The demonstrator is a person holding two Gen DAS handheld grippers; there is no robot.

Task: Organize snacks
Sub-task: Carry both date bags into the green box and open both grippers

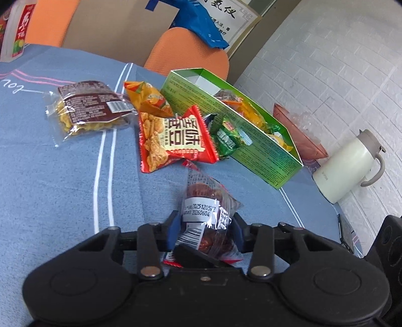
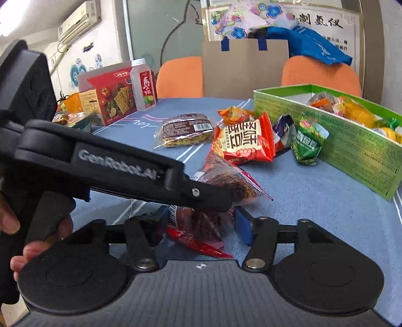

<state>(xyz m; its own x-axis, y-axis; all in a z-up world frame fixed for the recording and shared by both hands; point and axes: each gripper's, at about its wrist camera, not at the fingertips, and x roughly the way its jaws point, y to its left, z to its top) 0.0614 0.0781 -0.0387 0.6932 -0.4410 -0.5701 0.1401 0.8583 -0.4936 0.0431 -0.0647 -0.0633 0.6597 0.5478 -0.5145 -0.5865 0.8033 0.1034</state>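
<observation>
Both fisheye views sit low and close over the blue surface, each looking forward past its own claw. The left view faces the green box from its long side; the right view shares that box, the red packet and orange chairs far behind.

A white kettle stands at the edge of the blue-clothed tabletop. Behind it are orange chairs, a cardboard sheet, and a wall air conditioner.

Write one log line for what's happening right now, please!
left gripper: shut on jerky pack | right gripper: around same pack, grip unclear | green box: open, some snacks inside | other packs: on table
</observation>
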